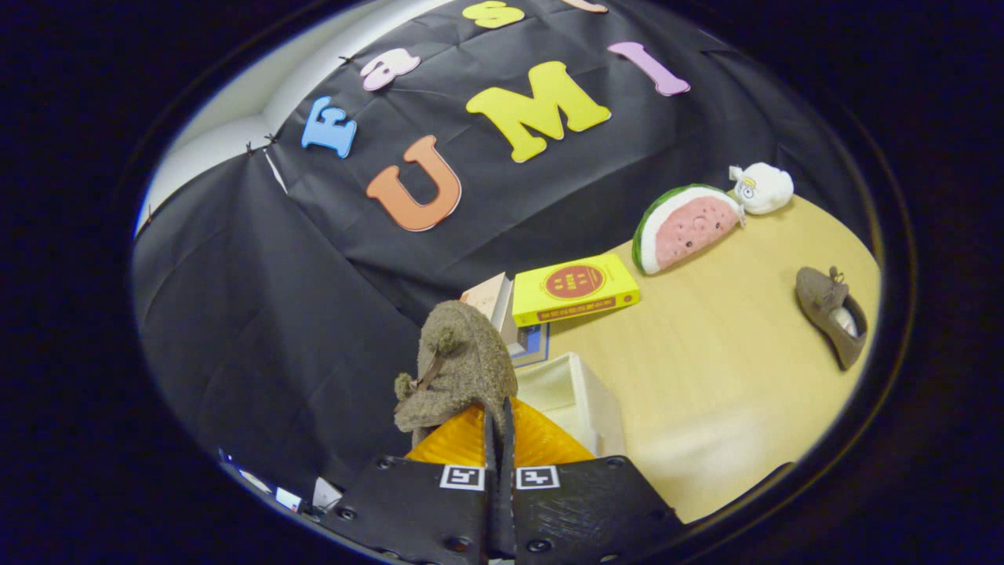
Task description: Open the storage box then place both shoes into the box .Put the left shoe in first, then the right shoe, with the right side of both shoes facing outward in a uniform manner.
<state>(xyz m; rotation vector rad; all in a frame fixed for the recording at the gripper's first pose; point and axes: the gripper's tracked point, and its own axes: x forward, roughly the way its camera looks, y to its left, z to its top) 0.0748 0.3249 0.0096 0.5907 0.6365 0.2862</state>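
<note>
The fingers (499,424) are pinching a fuzzy shoe (459,369) over the white box (584,400). Another shoe (831,314) is lying on the table (706,377) by the black wall (259,314).

Cloth-walled booth (259,314), wooden table (706,377)

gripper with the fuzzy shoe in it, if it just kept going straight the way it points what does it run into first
The gripper, fingers shut on the fuzzy shoe, points past the white storage box toward the stacked books. The shoe would probably meet those books first, then the black cloth wall, though depth is hard to judge.
</note>
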